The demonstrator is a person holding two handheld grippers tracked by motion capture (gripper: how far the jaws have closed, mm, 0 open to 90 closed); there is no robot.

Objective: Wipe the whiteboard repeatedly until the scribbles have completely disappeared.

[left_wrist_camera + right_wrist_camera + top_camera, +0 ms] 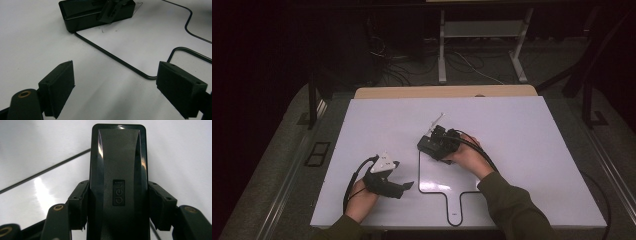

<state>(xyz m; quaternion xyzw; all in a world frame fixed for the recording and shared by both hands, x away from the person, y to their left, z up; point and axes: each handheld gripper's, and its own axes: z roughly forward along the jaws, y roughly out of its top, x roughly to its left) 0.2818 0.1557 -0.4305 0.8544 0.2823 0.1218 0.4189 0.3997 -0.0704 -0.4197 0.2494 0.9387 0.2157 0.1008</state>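
Black stapler (118, 182) with a "deli" mark embossed on its top sat on the white tabletop (522, 130), near the middle and a little right of centre in the high view (435, 145). Its body lay at the upper left corner of a thin black outline (447, 192) drawn on the tabletop, a rounded square with a short handle-like tab pointing toward the person.

Right gripper (118, 202) was clenched on the stapler: in the right gripper view both pads pressed flat against its long sides, about halfway along its length, with the glossy top running straight up between them. In the high view the right hand (469, 157) reached in from lower right, sleeve dark green, cable looping over the wrist. A thin white piece (437, 120) stuck up and away from the gripper's far end; could not tell what it was.

Left gripper (404, 186) rested low on the tabletop at lower left, well apart from the stapler, grey three-cornered plate (384, 162) on top, cable (354, 177) arcing round the left hand (362, 197). Its fingers (58, 87) stood released, wide apart with bare tabletop between them. In the left gripper view the stapler (82, 13) lay farther off at the top, the other gripper upon it, and the black outline (117, 61) ran diagonally across between the two pads.

Floor beyond the tabletop was dark, with cables and white stand legs (442, 50)
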